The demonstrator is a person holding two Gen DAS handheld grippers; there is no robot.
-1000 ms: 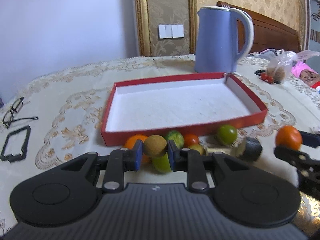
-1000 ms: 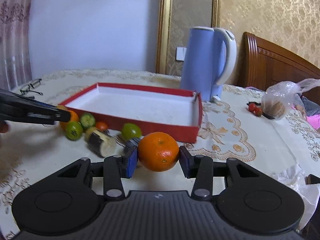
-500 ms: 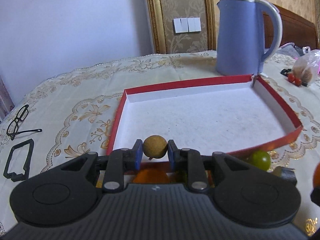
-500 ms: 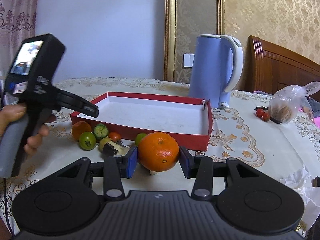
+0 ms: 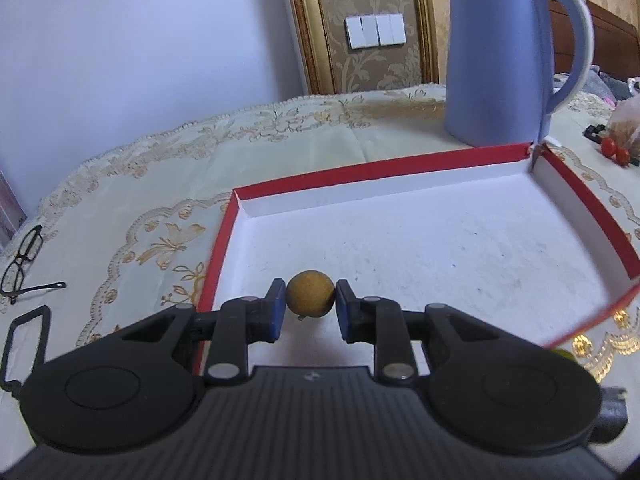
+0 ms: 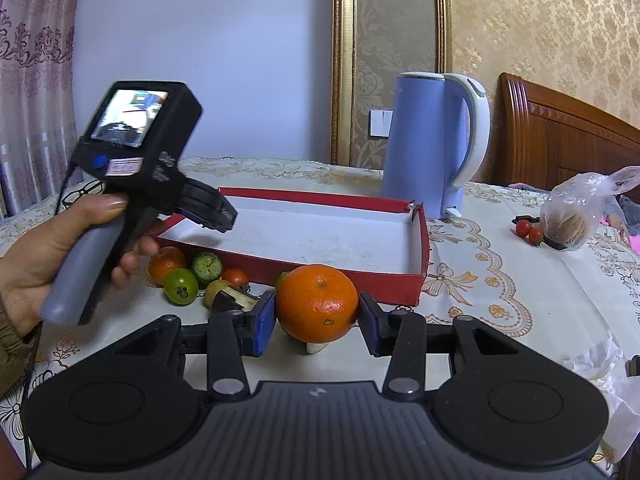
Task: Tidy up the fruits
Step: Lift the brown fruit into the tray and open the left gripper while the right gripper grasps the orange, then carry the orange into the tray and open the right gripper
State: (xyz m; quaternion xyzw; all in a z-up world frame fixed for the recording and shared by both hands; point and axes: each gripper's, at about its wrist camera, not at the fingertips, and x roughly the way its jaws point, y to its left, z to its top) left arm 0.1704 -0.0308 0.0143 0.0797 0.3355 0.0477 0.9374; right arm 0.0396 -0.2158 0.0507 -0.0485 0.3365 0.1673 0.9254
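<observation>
A red tray (image 5: 592, 200) sits mid-counter, nothing resting on its floor. The right gripper (image 6: 316, 318) clamps an orange (image 6: 317, 302) short of the tray's near edge. The left gripper (image 5: 310, 306) pinches a small brown fruit (image 5: 310, 293) over the tray's near-left corner; the likely next step is lowering and releasing.

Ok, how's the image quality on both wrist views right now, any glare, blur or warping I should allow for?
Left wrist: strong fisheye bend, kettle leaning and tray edges curved; dark vignette in the corners; soft light, no glare; brown fruit sharp. Right wrist: same barrel warp, doorframe bowed; orange crisp with a mild highlight; the left gripper throws a shadow on the tray floor; its screen glows bright.
</observation>
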